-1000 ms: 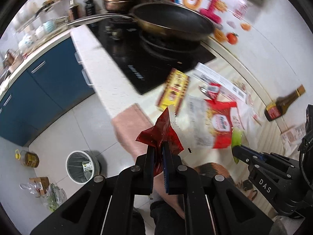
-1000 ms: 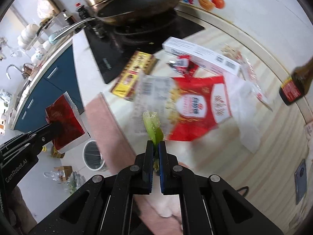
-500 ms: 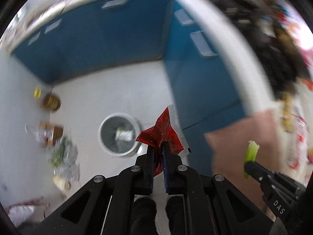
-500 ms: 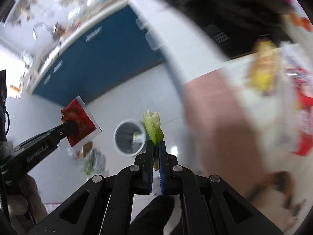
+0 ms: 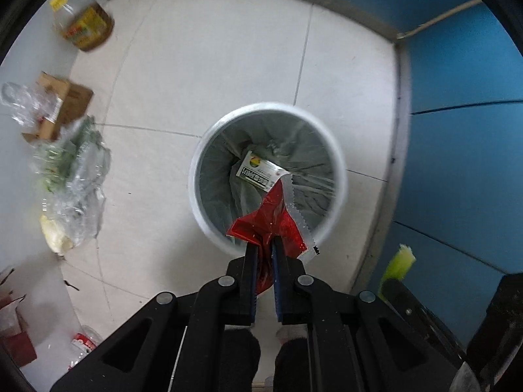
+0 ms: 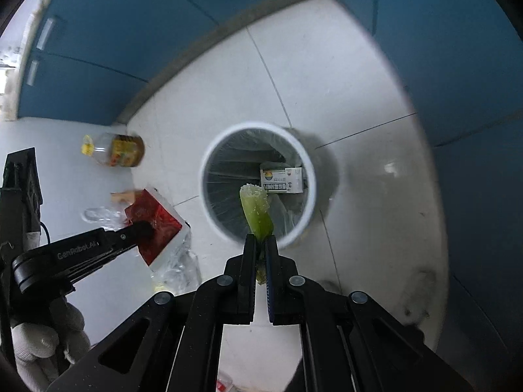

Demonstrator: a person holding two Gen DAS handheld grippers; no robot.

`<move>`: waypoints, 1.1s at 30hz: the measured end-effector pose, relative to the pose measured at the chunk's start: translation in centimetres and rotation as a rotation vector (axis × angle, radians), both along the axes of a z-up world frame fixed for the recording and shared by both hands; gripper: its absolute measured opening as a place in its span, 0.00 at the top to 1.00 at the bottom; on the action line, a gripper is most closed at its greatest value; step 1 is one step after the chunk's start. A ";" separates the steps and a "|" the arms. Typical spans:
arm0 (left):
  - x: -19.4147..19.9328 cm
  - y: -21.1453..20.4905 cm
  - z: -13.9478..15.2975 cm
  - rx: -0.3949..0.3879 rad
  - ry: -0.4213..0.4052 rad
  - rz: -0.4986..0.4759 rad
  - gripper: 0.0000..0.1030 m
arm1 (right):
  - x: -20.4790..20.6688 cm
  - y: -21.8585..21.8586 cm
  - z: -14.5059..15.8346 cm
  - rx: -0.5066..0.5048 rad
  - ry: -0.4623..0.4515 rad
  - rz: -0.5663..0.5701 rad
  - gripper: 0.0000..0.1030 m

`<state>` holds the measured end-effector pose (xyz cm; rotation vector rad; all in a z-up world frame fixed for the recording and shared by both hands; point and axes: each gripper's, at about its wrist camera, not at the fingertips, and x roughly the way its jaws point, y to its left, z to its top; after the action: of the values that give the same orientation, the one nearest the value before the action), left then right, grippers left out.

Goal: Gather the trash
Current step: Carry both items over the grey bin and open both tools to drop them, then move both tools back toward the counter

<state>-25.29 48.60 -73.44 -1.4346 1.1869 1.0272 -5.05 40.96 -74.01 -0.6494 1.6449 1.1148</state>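
My left gripper is shut on a red foil wrapper and holds it over the near rim of a white round trash bin on the floor. My right gripper is shut on a green vegetable stalk above the same bin. A small printed carton lies inside the bin, also in the right wrist view. The left gripper with the wrapper shows at the left of the right wrist view. The stalk shows at the lower right of the left wrist view.
Blue cabinet fronts stand right of the bin. On the white tiled floor to the left are an oil bottle, a cardboard box and clear plastic bags with greens. A red can lies at lower left.
Both grippers swung from the countertop down toward the floor and closer to the bin, which now fills the middle of both views. Each keeps its hold.
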 end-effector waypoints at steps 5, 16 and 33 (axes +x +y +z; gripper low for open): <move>-0.5 1.1 -5.0 -0.019 -0.011 0.022 0.90 | -1.4 2.2 -8.6 -0.053 -0.026 0.058 0.93; -2.3 -0.9 0.8 0.243 0.228 -0.060 0.01 | -1.1 1.6 -7.2 -0.055 -0.245 0.152 0.08; -3.6 -11.1 26.5 0.412 0.228 -0.047 0.00 | -3.8 -5.9 22.1 0.128 -0.414 0.231 0.00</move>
<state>-28.92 37.54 -46.91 -0.9838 1.0820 1.3392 -8.85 35.07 -51.86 -0.9340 1.1575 1.1477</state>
